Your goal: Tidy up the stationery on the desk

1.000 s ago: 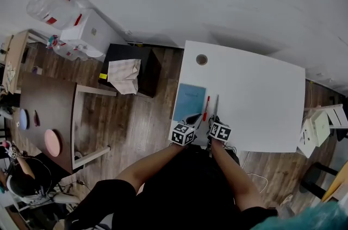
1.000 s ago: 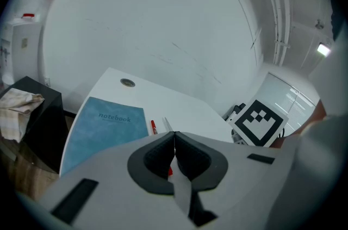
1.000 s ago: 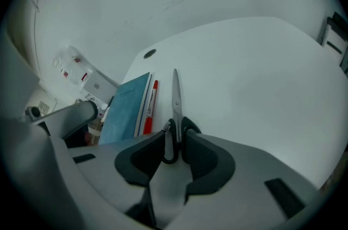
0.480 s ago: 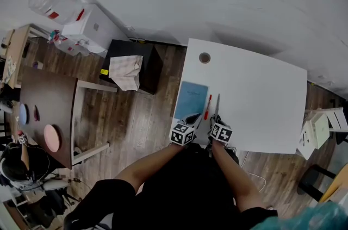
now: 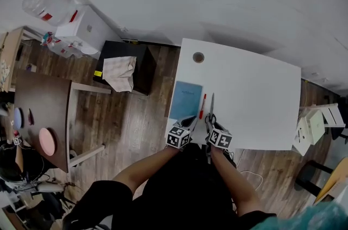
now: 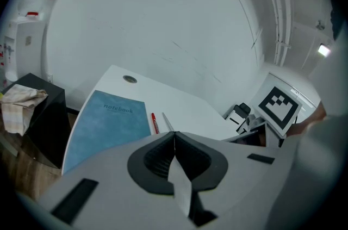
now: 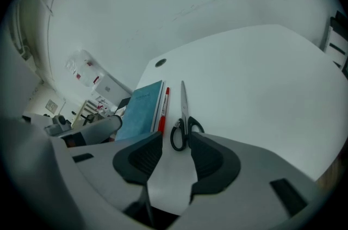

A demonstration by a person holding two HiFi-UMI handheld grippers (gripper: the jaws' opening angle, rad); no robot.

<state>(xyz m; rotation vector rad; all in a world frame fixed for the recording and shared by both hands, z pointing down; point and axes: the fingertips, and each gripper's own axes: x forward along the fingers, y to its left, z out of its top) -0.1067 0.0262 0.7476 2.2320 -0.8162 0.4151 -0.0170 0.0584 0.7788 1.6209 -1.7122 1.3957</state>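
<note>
While a blue notebook [image 7: 140, 109], a red pen [image 7: 163, 109] and black-handled scissors [image 7: 183, 115] lie side by side on the white desk [image 7: 261, 87], the left gripper [image 6: 174, 134] is held closed on nothing near the notebook's near edge. The right gripper [image 7: 176, 136] has just been opening; its jaws are spread wide, with the scissors' handles just beyond them, unpinched.

The head view looks steeply down from high above the white desk [image 5: 255, 93], while the two gripper views sit low and close at its near edge, looking along their jaws toward the wall [image 6: 163, 17], and all three share the blue notebook [image 5: 186, 100] and red pen [image 5: 202, 106].
</note>
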